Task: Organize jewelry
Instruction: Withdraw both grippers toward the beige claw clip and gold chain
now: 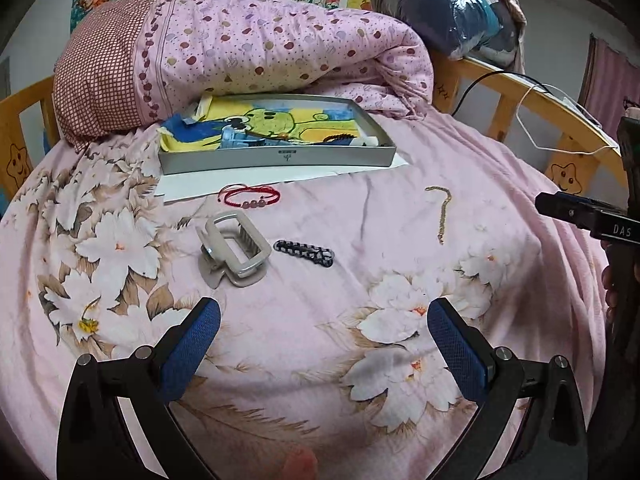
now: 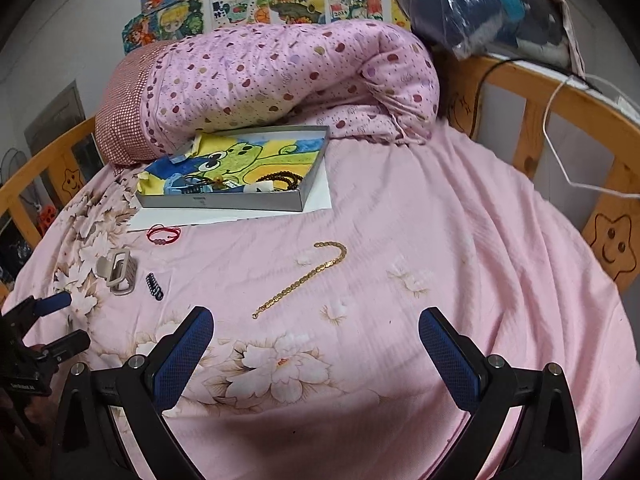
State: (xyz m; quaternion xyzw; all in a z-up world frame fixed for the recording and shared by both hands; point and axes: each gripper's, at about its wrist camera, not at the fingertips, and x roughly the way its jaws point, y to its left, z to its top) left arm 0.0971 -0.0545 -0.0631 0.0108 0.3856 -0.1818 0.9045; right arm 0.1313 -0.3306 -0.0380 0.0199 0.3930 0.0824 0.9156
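On the pink bedsheet lie a red cord bracelet [image 1: 249, 196] [image 2: 163, 234], a grey hair claw [image 1: 232, 249] [image 2: 118, 272], a black chain clip [image 1: 304, 252] [image 2: 154, 286] and a gold chain [image 1: 442, 212] [image 2: 304, 278]. A grey tray [image 1: 280, 157] [image 2: 224, 201] lined with a frog picture holds dark beads and other pieces. My left gripper [image 1: 323, 322] is open and empty, just short of the claw and clip. My right gripper [image 2: 316, 332] is open and empty, just short of the gold chain.
A rolled pink dotted quilt [image 1: 256, 48] [image 2: 280, 76] lies behind the tray. White paper [image 2: 320, 196] sits under the tray. A wooden bed rail [image 1: 560, 136] [image 2: 580, 120] with a white cable runs along the right. A plastic-wrapped bundle [image 2: 480, 4] sits at the corner.
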